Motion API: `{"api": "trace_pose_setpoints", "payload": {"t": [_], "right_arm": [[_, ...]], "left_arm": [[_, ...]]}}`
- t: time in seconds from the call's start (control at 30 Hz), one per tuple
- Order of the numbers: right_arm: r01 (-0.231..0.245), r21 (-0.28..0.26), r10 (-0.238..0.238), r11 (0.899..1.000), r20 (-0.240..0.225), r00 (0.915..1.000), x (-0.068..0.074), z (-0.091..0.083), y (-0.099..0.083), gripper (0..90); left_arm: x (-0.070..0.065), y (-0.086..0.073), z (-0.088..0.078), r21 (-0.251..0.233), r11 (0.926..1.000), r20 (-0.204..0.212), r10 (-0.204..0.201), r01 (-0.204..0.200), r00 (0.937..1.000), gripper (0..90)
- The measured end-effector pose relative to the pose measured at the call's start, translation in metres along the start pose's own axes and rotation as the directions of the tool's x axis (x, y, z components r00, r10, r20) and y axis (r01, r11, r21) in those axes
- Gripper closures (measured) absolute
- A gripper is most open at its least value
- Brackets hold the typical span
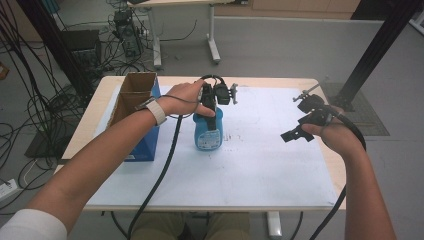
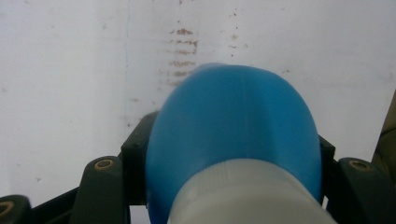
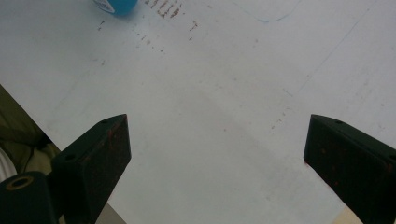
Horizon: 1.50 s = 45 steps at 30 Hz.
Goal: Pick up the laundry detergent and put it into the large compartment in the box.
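The left gripper point(image 1: 212, 107) has its fingers clenched on the blue bottle point(image 1: 207, 134), which stands upright on the tabletop point(image 1: 260, 165) beside a box point(image 1: 131, 107). The right gripper point(image 1: 300, 131) hovers well apart, fingers spread with nothing between.

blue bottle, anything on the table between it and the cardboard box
Nothing visible. The left gripper is shut on the blue bottle, which stands upright on the white sheet. The cardboard box sits open-topped just to its left, with only the person's left forearm above the gap.
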State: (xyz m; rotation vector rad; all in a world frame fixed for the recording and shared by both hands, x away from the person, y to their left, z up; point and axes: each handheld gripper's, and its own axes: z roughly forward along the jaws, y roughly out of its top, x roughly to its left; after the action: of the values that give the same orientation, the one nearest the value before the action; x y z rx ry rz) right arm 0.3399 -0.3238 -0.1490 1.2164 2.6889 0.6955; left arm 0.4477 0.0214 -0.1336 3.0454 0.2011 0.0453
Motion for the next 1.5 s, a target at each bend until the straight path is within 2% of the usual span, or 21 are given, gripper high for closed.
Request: {"api": "trace_pose_setpoints", "payload": {"t": [0.1, 0.2, 0.3, 0.4, 0.43, 0.57, 0.6, 0.73, 0.8, 0.87, 1.0, 1.1, 1.17, 1.23, 1.3, 1.4, 1.43, 1.5], "right_arm": [[0.002, -0.003, -0.002, 1.000, 0.003, 1.0000, 0.001, -0.001, 0.000, 7.2], [0.004, -0.005, -0.004, 1.000, 0.005, 1.0000, 0.002, -0.002, 0.000, 7.3], [0.003, -0.003, -0.003, 1.000, 0.005, 1.0000, 0.002, -0.003, 0.000, 7.3], [0.000, -0.004, 0.000, 1.000, 0.008, 1.0000, 0.003, -0.004, -0.001, 7.3], [0.000, -0.004, 0.000, 1.000, 0.008, 1.0000, 0.003, -0.004, -0.001, 7.3], [0.001, -0.007, -0.001, 1.000, 0.009, 1.0000, 0.005, -0.005, -0.001, 7.2], [0.001, -0.007, -0.001, 1.000, 0.009, 1.0000, 0.005, -0.005, -0.001, 7.2], [0.005, -0.009, -0.005, 1.000, 0.007, 1.0000, 0.006, -0.005, -0.001, 7.2], [0.002, -0.009, -0.002, 1.000, 0.006, 1.0000, 0.007, -0.005, -0.001, 7.2], [0.006, -0.011, -0.006, 1.000, 0.005, 1.0000, 0.007, -0.005, -0.001, 7.2], [0.010, -0.013, -0.010, 1.000, 0.002, 1.0000, 0.009, -0.004, 0.000, 7.2], [0.012, -0.014, -0.012, 1.000, 0.002, 0.9999, 0.009, -0.005, 0.000, 7.2], [0.015, -0.016, -0.015, 1.000, 0.005, 0.9999, 0.010, -0.006, 0.001, 7.2], [0.017, -0.018, -0.017, 1.000, 0.006, 0.9998, 0.010, -0.006, 0.001, 7.3], [0.017, -0.018, -0.017, 1.000, 0.004, 0.9998, 0.010, -0.006, 0.001, 7.2], [0.020, -0.020, -0.020, 1.000, 0.003, 0.9998, 0.010, -0.005, 0.001, 7.2], [0.021, -0.019, -0.021, 1.000, 0.002, 0.9998, 0.010, -0.005, 0.001, 7.2], [0.021, -0.016, -0.021, 1.000, 0.001, 0.9998, 0.010, -0.005, 0.002, 7.2]], "left_arm": [[0.000, -0.002, -0.006, 0.002, 0.9997, 0.001, -0.022, 0.022, 0.9997, 39.0], [-0.001, -0.005, -0.015, -0.002, 0.9980, -0.003, -0.062, 0.062, 0.9980, 39.0], [-0.002, -0.007, -0.021, -0.005, 0.9972, -0.005, -0.075, 0.075, 0.9972, 39.0], [-0.004, -0.009, -0.035, -0.005, 0.9933, 0.004, -0.115, 0.115, 0.9933, 39.0], [-0.004, -0.009, -0.035, -0.005, 0.9933, 0.004, -0.115, 0.115, 0.9933, 39.0], [-0.008, -0.013, -0.051, -0.017, 0.9844, 0.010, -0.175, 0.175, 0.9846, 38.9], [-0.008, -0.013, -0.051, -0.017, 0.9844, 0.010, -0.175, 0.175, 0.9846, 38.9], [-0.014, -0.012, -0.067, -0.009, 0.9776, 0.000, -0.210, 0.210, 0.9777, 38.9], [-0.020, -0.010, -0.077, -0.002, 0.9736, -0.026, -0.228, 0.228, 0.9733, 38.9], [-0.021, -0.009, -0.080, 0.002, 0.9733, -0.031, -0.229, 0.229, 0.9729, 38.9], [-0.023, -0.014, -0.092, -0.015, 0.9630, -0.039, -0.270, 0.269, 0.9622, 38.9], [-0.023, -0.016, -0.098, -0.021, 0.9600, -0.039, -0.280, 0.279, 0.9592, 38.9], [-0.022, -0.015, -0.102, -0.006, 0.9559, -0.035, -0.294, 0.294, 0.9553, 38.9], [-0.023, -0.015, -0.102, -0.006, 0.9547, -0.035, -0.297, 0.297, 0.9541, 38.9], [-0.022, -0.014, -0.105, 0.003, 0.9498, -0.033, -0.313, 0.313, 0.9493, 38.9], [-0.022, -0.013, -0.110, 0.002, 0.9476, -0.036, -0.319, 0.319, 0.9470, 38.9], [-0.023, -0.015, -0.115, -0.011, 0.9447, -0.041, -0.328, 0.328, 0.9438, 38.9], [-0.023, -0.015, -0.117, -0.011, 0.9427, -0.039, -0.334, 0.333, 0.9419, 38.9]]}}
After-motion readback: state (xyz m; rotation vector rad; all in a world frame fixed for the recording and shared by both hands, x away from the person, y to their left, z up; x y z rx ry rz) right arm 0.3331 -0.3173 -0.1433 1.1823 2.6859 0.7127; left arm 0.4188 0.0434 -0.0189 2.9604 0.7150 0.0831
